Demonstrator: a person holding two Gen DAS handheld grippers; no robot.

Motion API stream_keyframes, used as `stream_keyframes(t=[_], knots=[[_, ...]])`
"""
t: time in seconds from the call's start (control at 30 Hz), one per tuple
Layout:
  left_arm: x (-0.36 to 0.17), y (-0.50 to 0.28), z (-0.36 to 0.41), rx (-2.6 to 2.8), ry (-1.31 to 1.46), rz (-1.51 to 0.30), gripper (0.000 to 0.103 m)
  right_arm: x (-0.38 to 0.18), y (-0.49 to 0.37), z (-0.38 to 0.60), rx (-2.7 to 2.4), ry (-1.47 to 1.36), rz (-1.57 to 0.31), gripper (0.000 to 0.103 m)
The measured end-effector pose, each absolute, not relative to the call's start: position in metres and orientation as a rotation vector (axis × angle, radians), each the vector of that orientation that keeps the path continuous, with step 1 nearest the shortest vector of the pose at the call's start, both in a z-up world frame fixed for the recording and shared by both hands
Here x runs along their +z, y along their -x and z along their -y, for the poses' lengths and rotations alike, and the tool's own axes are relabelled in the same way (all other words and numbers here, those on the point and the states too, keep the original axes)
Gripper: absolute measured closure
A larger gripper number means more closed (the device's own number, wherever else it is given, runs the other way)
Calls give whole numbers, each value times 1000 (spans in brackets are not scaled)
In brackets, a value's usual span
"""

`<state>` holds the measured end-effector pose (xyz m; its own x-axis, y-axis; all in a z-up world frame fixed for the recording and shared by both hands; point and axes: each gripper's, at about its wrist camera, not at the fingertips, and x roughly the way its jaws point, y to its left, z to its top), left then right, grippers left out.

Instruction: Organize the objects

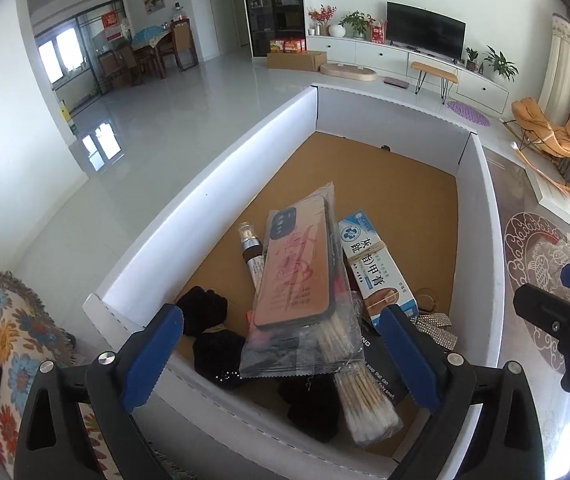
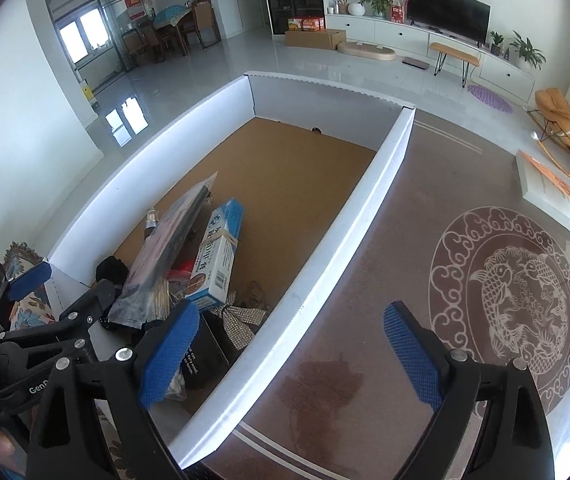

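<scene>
Clutter fills the near end of a white cardboard box (image 1: 205, 184) with a brown floor, directly ahead of the left gripper (image 1: 281, 354), whose jaws stand wide apart and grip nothing. Between those jaws and just beyond them lies a clear packet holding a pink phone case (image 1: 295, 268), tilted and resting on top of the pile. A bundle of cotton swabs (image 1: 365, 404) pokes out from under the packet toward the jaws. Beside the packet, toward the right jaw, sits a blue-and-white ointment carton (image 1: 377, 264) with a band around it; on the other side a small silver tube (image 1: 251, 250) lies on the box floor. Black fabric pieces (image 1: 209, 312) sit near the left jaw, and a sparkly silver bow (image 1: 437, 326) lies just past the right jaw, partly over a black carton (image 1: 381, 376).

The right gripper (image 2: 291, 354) hovers over the box's right wall (image 2: 325, 264), jaws also spread wide and empty, one jaw over the box and the other over the brown counter (image 2: 365, 272), which bears a round fish pattern (image 2: 509, 304). A white book (image 2: 549, 196) lies well beyond the right jaw.
</scene>
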<state>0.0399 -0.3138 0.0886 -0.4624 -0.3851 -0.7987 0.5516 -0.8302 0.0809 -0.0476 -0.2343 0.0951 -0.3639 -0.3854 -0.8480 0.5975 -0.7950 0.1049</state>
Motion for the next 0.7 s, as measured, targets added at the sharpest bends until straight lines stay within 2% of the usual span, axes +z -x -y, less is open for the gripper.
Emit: stream_keyframes(t=[0.23, 0.47, 0.6, 0.7], knots=[[94, -47, 314, -2272, -1151, -224, 3, 94, 41, 251, -2160, -1243, -345, 9], [94, -48, 315, -2274, -1155, -238, 3, 89, 40, 254, -2151, -1255, -341, 9], [92, -50, 323, -2276, -1157, -304, 3, 89, 38, 257, -2154, -1253, -345, 9], [94, -52, 323, -2263, -1124, -272, 3, 92, 35, 260, -2149, -1232, -340, 9]])
